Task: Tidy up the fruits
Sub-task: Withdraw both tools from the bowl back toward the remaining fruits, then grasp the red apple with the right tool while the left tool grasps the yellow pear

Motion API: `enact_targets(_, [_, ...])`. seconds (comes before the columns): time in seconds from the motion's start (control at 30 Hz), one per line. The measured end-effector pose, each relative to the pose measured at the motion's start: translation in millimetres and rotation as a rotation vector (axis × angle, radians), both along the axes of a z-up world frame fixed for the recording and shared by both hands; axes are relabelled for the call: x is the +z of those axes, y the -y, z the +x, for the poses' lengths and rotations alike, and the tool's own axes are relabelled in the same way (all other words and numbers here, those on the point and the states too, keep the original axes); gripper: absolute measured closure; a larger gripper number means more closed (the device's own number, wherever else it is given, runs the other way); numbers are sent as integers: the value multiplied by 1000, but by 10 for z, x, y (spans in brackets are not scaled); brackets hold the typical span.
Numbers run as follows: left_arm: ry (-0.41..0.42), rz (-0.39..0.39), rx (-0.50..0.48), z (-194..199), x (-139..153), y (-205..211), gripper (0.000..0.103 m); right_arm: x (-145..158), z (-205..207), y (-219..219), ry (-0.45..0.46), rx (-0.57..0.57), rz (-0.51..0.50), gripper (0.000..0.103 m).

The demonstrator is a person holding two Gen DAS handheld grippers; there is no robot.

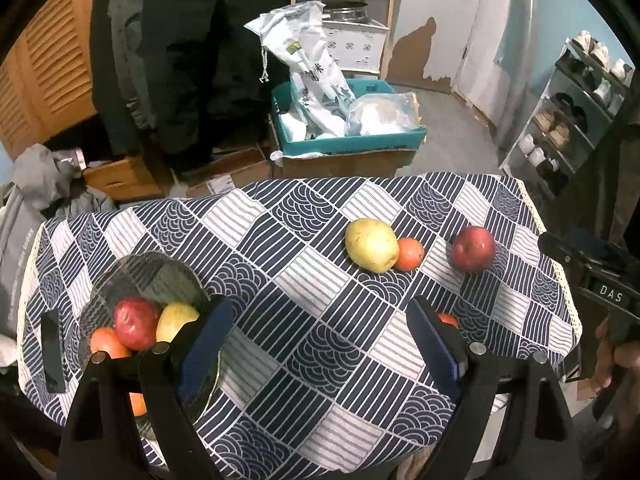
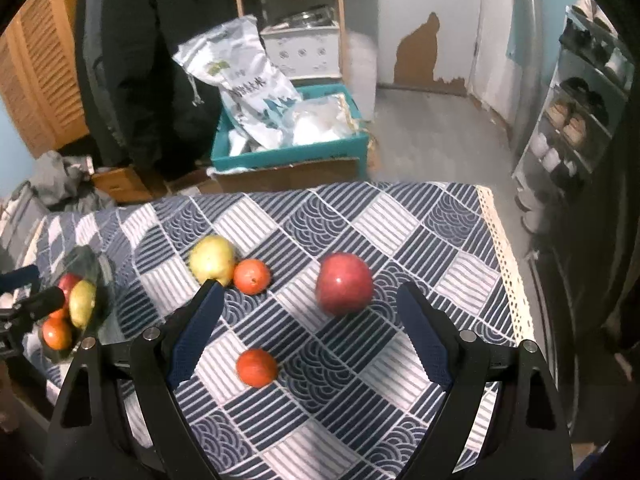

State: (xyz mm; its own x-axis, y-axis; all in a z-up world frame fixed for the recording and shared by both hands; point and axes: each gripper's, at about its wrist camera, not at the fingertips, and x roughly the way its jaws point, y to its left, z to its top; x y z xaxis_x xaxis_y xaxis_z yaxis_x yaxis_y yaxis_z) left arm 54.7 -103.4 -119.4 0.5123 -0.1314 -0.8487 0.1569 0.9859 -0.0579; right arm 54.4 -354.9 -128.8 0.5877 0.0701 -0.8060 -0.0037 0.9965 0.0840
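Observation:
A yellow-green pear (image 1: 371, 244) (image 2: 212, 259), an orange (image 1: 409, 254) (image 2: 252, 276) touching it and a red apple (image 1: 473, 249) (image 2: 344, 283) lie on the patterned tablecloth (image 1: 304, 264) (image 2: 360, 384). Another orange (image 2: 256, 367) lies nearer, mostly hidden behind a finger in the left wrist view. A glass bowl (image 1: 160, 276) (image 2: 90, 268) at the left holds a red apple (image 1: 136, 322), a pear (image 1: 176, 320) and oranges. My left gripper (image 1: 316, 344) is open over bare cloth beside the bowl. My right gripper (image 2: 308, 336) is open, above the near orange and the red apple.
Beyond the table's far edge stand a teal box (image 1: 352, 140) (image 2: 288, 152) with white bags, cardboard boxes, a wooden shelf and a dark coat. A shoe rack (image 1: 568, 120) stands at the right. A dark flat object (image 1: 52, 352) lies left of the bowl.

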Motion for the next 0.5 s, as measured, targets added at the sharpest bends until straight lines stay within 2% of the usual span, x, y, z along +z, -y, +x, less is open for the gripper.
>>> enact_targets(0.27, [-30, -8, -10, 273, -64, 166, 13, -79, 246, 114, -73, -15, 16, 15])
enact_targets(0.5, [-91, -42, 3, 524, -208, 236, 13, -181, 553, 114, -149, 26, -34, 15])
